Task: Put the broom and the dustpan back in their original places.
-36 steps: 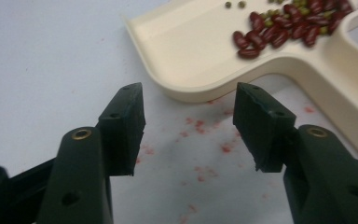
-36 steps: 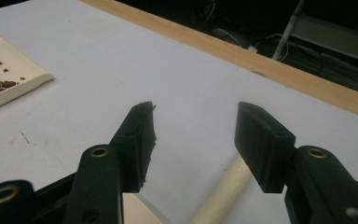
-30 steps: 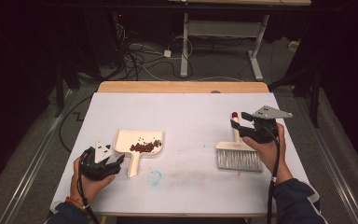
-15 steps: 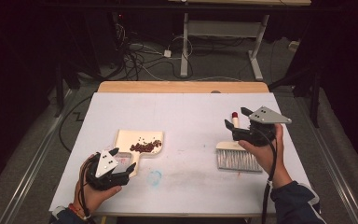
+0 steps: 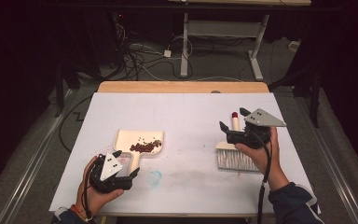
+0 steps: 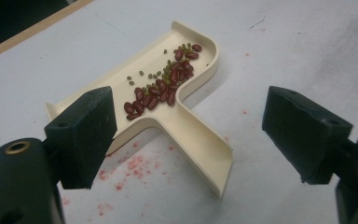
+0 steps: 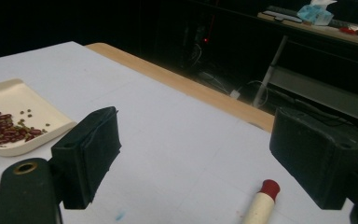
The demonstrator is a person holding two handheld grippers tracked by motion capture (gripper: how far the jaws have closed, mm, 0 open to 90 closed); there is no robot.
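Cream dustpan (image 6: 186, 116) with beans (image 6: 163, 86), brush (image 5: 233, 154) apart.

one dustpan (image 5: 140, 142), one brush (image 5: 233, 156)

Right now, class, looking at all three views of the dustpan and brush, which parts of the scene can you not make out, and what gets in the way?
- Brush, high view: the right gripper and hand cover most of its handle; in the right gripper view the bottom edge cuts it off, bristles unseen.
- Dustpan, left gripper view: a jaw covers its near corner.
- Beans, high view: too small to count or tell apart.
- Left gripper, high view: the handle's end lies beside it; any touch is unclear.
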